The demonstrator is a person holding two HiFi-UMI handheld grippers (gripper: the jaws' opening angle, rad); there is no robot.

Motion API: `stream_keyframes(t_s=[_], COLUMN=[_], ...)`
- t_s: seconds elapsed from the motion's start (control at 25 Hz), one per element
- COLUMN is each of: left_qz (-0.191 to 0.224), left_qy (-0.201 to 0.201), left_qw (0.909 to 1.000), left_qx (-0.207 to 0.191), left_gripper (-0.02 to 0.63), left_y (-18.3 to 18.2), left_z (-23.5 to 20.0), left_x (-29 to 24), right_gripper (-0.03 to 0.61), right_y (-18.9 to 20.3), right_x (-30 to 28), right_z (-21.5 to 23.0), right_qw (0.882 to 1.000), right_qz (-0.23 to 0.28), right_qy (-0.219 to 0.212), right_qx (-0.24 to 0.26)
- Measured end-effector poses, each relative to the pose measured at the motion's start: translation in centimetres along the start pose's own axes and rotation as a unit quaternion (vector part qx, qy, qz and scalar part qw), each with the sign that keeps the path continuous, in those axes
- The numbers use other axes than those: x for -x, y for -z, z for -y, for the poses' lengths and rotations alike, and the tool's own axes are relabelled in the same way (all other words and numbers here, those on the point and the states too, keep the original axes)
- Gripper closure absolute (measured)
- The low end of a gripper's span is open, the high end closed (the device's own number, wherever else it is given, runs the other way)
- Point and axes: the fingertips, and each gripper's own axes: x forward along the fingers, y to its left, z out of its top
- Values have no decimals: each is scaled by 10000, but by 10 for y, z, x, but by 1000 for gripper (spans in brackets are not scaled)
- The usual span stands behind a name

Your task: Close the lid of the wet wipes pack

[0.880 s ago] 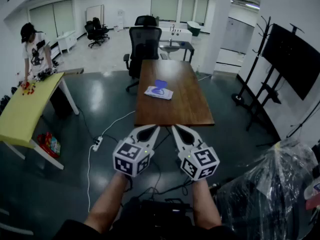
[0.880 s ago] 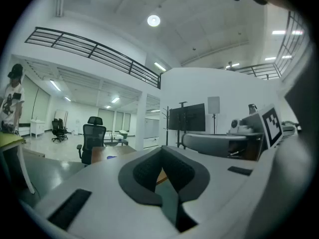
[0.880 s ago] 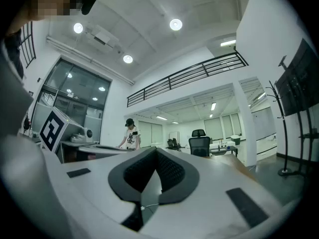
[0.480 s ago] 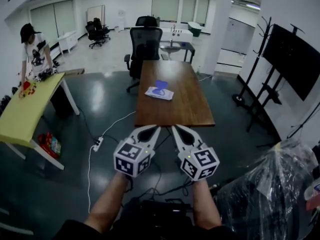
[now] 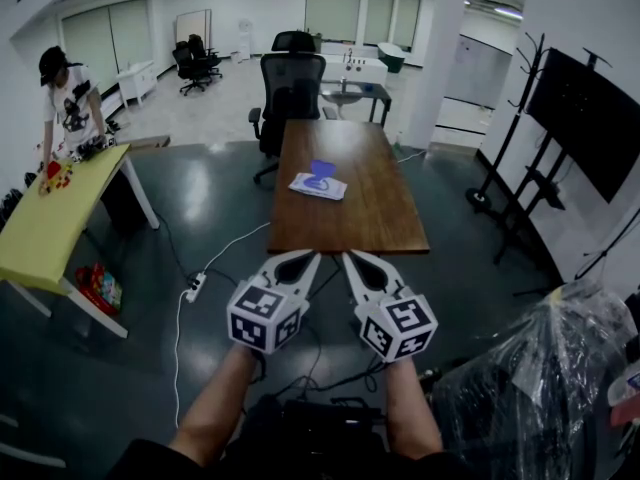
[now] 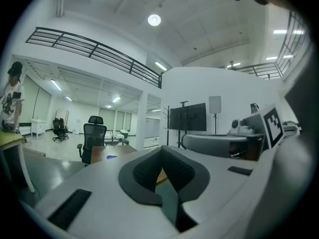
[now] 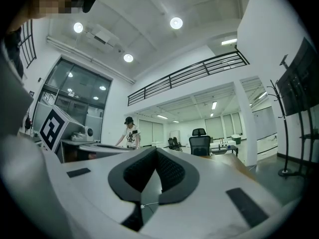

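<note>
Far left, a person in a white tee (image 5: pixel 72 108) bends over a long yellow surface (image 5: pixel 40 228); not part of the task. A white power strip (image 5: pixel 195 288) lies on the dark floor.

The white left gripper w/ marker cube (image 5: pixel 303 258) is held low in front of the body. Its jaws are pressed together w/ nothing betw them.

The flat white wet wipes pack (image 5: pixel 312 186) lies on the long brown wooden surface (image 5: pixel 365 213) ahead, approx mid-length & well apart from both grippers. Its blue lid (image 5: pixel 322 170) looks flipped up; contents too small to see.

The white right gripper (image 5: pixel 352 259) sits just beside the left, jaws also pressed together & empty.

Step in hand: approach, pack not yet reached. Next move prob needs getting up to the surface, then one gripper steadying the pack while the other pushes the lid down flat
</note>
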Motion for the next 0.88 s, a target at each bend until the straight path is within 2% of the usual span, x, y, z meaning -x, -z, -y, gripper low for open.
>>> stream_keyframes(t_s=[0.4, 0.88], left_qz=[-102, -164], left_qy=[-70, -64], left_qw=[9999, 9998], left_qx=[-19, 82], left_gripper=[606, 606], left_y=[5, 10], left_z=[-4, -41], left_x=[-15, -53], right_gripper=[569, 569], right_y=[6, 13], right_x=[-5, -45], right_z=[13, 43], right_qw=[9999, 9998], right_qz=[-40, -124], right_qy=[-96, -128], right_qx=[-40, -1])
